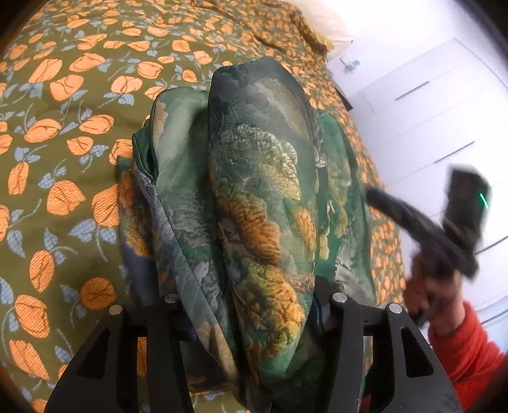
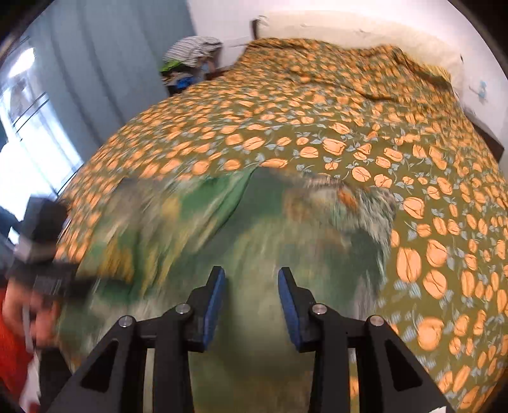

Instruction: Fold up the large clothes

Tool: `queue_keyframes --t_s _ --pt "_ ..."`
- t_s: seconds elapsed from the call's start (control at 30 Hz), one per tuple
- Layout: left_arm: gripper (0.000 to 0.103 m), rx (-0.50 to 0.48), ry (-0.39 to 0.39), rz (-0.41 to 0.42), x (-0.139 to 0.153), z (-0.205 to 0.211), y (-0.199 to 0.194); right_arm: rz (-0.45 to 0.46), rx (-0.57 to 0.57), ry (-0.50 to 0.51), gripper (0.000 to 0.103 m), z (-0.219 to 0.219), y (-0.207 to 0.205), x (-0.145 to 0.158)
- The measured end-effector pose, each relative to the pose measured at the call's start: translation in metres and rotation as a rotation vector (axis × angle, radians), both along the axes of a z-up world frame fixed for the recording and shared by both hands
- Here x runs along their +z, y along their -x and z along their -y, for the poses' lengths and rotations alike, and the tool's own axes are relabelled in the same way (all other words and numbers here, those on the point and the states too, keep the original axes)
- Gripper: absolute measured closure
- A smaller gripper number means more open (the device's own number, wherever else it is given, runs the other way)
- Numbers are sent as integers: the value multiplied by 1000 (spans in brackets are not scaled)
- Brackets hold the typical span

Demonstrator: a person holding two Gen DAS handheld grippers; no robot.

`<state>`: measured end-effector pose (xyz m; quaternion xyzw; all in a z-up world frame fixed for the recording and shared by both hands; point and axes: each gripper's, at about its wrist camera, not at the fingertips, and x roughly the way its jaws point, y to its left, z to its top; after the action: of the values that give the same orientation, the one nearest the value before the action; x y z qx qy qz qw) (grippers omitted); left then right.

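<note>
A large green garment (image 1: 260, 178) printed with trees lies heaped on the bed. A thick fold of it runs up between the jaws of my left gripper (image 1: 254, 295) and hides both fingertips, so whether the pads press on it does not show. In the right wrist view the same garment (image 2: 241, 222) is a blurred green mass under my right gripper (image 2: 251, 286), which stands open with its blue pads (image 2: 214, 305) bare and nothing between them. The right gripper (image 1: 444, 228) also appears blurred at the right of the left wrist view, in a hand with an orange-red sleeve (image 1: 466, 352).
An olive bedspread (image 1: 70, 133) with orange flowers covers the whole bed. White wardrobe doors (image 1: 422, 104) stand beside the bed. A pale pillow (image 2: 349, 30) lies at the head. A pile of clothes (image 2: 190, 60) sits in the far corner beside a grey-blue curtain (image 2: 104, 79).
</note>
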<state>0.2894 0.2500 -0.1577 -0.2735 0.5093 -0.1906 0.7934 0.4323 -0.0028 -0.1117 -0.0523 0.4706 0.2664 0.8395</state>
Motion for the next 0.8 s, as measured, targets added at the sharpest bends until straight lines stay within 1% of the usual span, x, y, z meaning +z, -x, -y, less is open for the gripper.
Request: queue_keyframes --t_s 0.1,0.17,0.2,0.3,0.37,0.43,0.5,0.57,0.6,0.63,0.7,0.73,0.77,0.8 --pt "48 20 17 3 2 -10 6 -74 -30 34 67 -20 -34 -30" --pt "48 41 19 -2 2 -19 9 -108 -38 62 67 -30 -42 -49" --pt "47 51 16 -7 1 -24 10 -103 -42 70 67 -33 -44 -55" --pt "36 68 -18 -9 2 -29 11 -82 -47 81 67 -36 -41 -54" --pt "36 56 -23 -11 1 -30 13 -48 -39 76 67 -32 -30 -42" --pt "36 58 -26 -14 -2 -31 12 7 -20 59 67 -26 -12 -23" --pt "36 63 -27 -6 -2 -31 10 55 31 5 67 -20 23 2" --pt "36 63 -29 -4 -1 -31 9 71 91 -44 67 -20 59 14" --pt "36 60 -31 -2 -2 -32 9 60 137 -81 67 -23 80 18" --pt "36 57 -36 -2 -3 -31 8 53 179 -115 67 -27 98 18" --pt "36 63 -46 -8 -6 -30 6 30 241 -132 67 -43 128 7" --pt "37 69 -62 -10 -7 -29 5 5 266 -118 67 -54 135 -5" --pt "37 69 -89 -13 -8 -27 5 -6 260 -79 67 -65 141 -21" --pt "37 65 -141 -18 -11 -25 3 -11 246 -59 67 -71 142 -32"
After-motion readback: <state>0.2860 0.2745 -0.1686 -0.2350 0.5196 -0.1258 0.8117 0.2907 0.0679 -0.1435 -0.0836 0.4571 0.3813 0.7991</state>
